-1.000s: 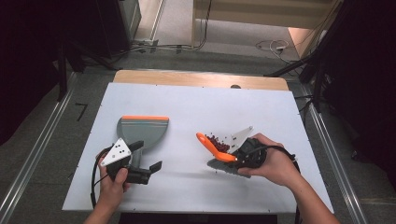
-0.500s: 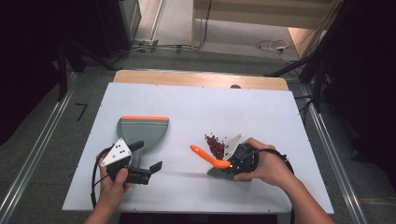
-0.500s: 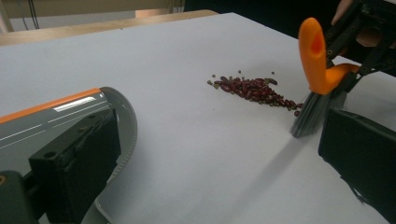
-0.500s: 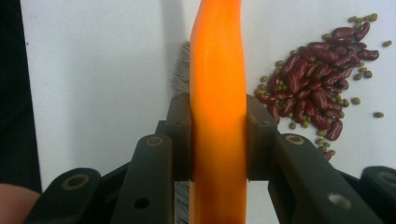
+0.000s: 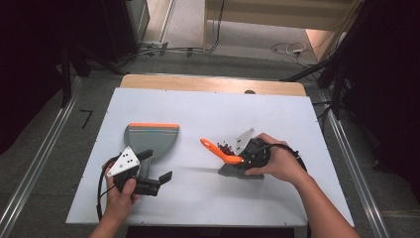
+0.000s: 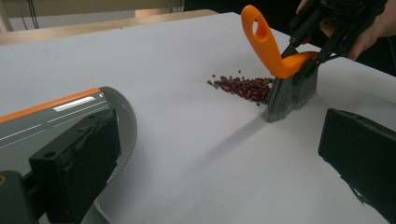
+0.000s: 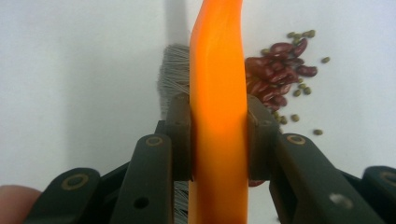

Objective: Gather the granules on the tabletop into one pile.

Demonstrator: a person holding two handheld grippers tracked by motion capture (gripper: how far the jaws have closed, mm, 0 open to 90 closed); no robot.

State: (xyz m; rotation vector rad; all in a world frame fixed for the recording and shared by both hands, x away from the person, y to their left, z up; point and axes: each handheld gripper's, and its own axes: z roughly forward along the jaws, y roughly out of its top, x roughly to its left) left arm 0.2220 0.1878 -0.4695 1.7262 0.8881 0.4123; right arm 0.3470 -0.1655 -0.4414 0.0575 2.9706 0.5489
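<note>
On white table [image 5: 198,114], right hand-held gripper [image 7: 218,135] clamping orange brush [image 7: 218,70]; left hand-held gripper [image 5: 153,181] seemingly wide.

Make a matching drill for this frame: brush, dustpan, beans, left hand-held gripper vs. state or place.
1 brush
2 dustpan
3 beans
4 left hand-held gripper

a loose pile on the table
b lying flat, orange edge away from the person
c clamped by its orange handle in the right hand-held gripper
d jaws apart, nothing between them

Pairs: 1-c, 2-b, 3-a, 4-d
</note>
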